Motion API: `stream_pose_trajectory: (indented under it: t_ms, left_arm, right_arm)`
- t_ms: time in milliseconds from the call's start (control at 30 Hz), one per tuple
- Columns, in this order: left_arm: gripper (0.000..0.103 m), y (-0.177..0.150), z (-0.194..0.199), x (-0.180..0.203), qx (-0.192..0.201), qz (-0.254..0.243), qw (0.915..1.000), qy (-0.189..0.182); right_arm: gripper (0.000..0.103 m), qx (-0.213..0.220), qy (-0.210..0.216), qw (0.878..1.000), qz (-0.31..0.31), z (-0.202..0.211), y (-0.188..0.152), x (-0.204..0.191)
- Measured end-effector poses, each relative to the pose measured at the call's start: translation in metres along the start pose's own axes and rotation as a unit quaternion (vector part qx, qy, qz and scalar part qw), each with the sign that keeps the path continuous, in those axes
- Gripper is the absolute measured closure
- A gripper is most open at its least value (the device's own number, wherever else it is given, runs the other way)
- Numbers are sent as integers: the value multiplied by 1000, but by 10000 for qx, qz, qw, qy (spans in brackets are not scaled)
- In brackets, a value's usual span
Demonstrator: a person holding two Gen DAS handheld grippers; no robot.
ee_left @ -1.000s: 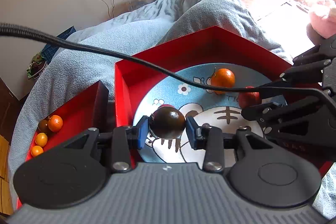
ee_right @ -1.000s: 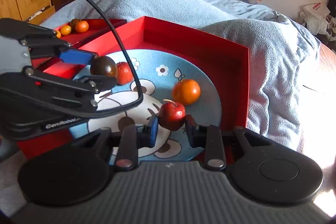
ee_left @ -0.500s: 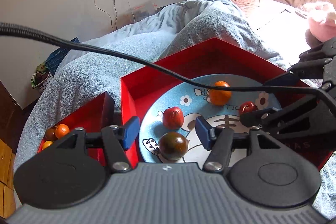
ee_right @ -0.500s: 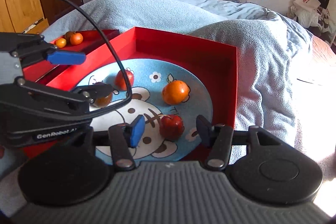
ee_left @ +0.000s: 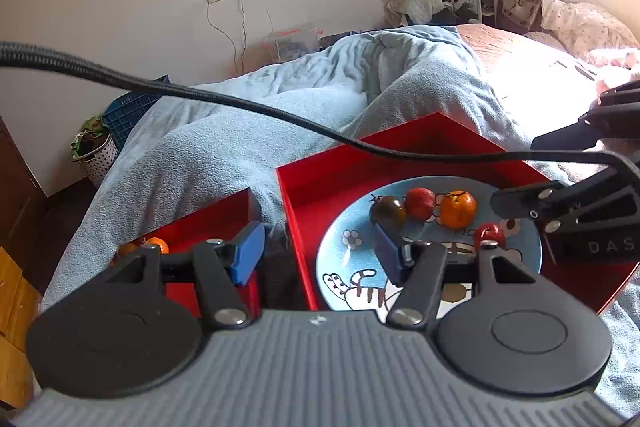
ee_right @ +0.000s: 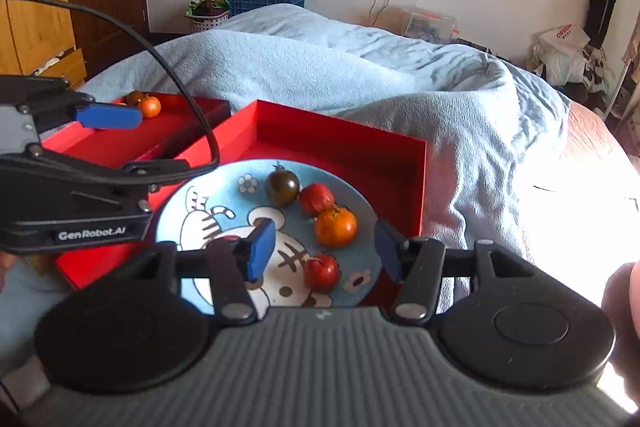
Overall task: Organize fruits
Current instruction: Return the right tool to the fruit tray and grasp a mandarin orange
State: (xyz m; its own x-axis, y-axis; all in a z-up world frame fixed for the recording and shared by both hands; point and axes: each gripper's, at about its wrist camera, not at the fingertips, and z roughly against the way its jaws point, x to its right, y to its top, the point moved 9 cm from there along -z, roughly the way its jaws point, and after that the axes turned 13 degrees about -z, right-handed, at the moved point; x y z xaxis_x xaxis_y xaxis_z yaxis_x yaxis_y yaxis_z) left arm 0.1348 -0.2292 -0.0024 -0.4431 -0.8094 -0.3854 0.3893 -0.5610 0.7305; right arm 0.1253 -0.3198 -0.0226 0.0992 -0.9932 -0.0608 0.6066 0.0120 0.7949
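Red card forms both carriers: a large red tray point(ee_right: 416, 179) and a smaller red box point(ee_right: 108, 143) are set side by side on a blue blanket point(ee_right: 320, 67), the box just beyond the tray's left wall as seen in the right wrist view. A round blue cartoon plate point(ee_right: 208, 203) is laid inside the tray and fills most of its floor.

Four fruits are recorded on the plate. A dark tomato point(ee_right: 283, 188) is placed toward the plate's far edge, stem up. A red tomato point(ee_right: 317, 199) is touching it on the right, and an orange point(ee_right: 335, 227) is touching the red tomato on the near side, so the three form a short diagonal chain. A small red fruit point(ee_right: 321, 270) is lying apart from them near the plate's near edge.

In the far corner of the smaller box, small oranges point(ee_right: 150, 106) are gathered beside a darker fruit point(ee_right: 135, 98).

Right gripper point(ee_right: 322, 247): jaws about half open, nothing gripped; the small red fruit is seen between the blue pads point(ee_right: 260, 247) but is not touched by them.

Left gripper point(ee_left: 316, 249): jaws about half open and empty, held over the gap between box and tray. Its black cable point(ee_left: 240, 103) is draped across the view. The dark tomato point(ee_left: 387, 213) is seen just beyond its right pad, untouched.
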Motion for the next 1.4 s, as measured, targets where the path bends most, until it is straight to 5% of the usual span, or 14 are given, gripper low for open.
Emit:
stream_pose_trajectory:
  t_ms: [300, 567, 767, 1067, 1400]
  left_arm:
    - [37, -47, 15, -92, -286, 425, 9970, 588]
    - [37, -122, 9, -184, -762, 667, 9874, 1218]
    - [37, -150, -7, -219, -927, 799, 9835, 1330]
    - [37, -175, -26, -241, -1141, 966, 9799, 1318]
    - [37, -188, -41, -246, -1341, 1123, 9767, 1244]
  right_arm:
    - [46, 113, 637, 9968, 467, -22, 45, -95]
    - [47, -251, 1379, 9885, 563, -98, 66, -198]
    - [47, -675, 1449, 9845, 725, -168, 67, -256]
    - [48, -1299, 1029, 9831, 778, -252, 58, -272]
    - [59, -1411, 996, 9827, 671, -285, 49, -275]
